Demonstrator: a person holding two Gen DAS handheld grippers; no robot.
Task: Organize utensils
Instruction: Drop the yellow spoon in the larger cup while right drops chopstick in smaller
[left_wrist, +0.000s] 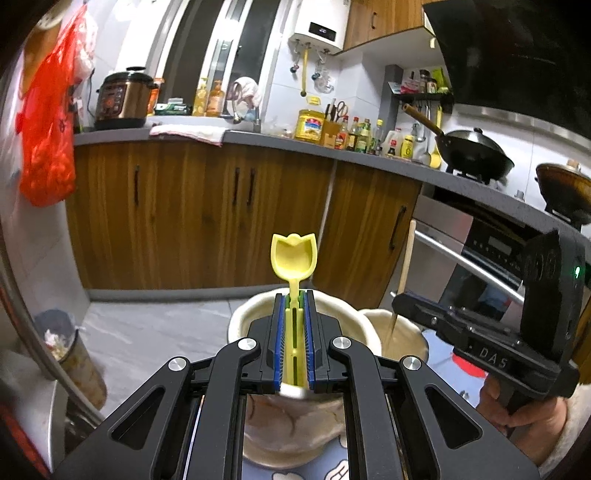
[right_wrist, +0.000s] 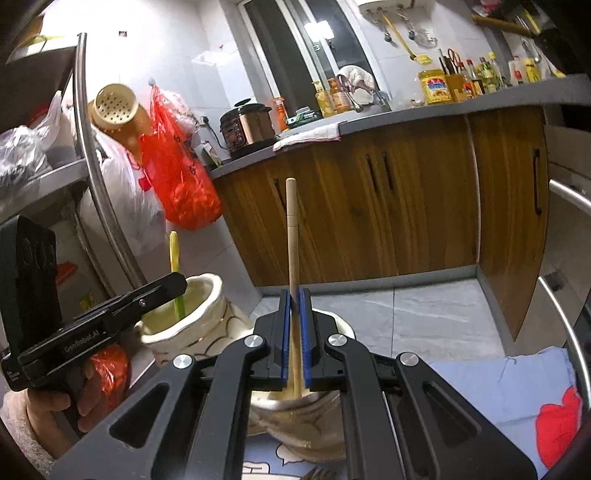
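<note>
- Your left tool is clamped on the yellow spoon, bowl upward, over a cream holder
- Your right tool grips the wooden stick; its lower end seems inside the second holder; holders sit just beside each other

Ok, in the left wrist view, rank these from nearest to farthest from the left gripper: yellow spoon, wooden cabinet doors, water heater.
1. yellow spoon, clamped between the left gripper fingers, centre.
2. wooden cabinet doors, across the floor, behind the spoon.
3. water heater, high on the back wall, upper centre.
</note>
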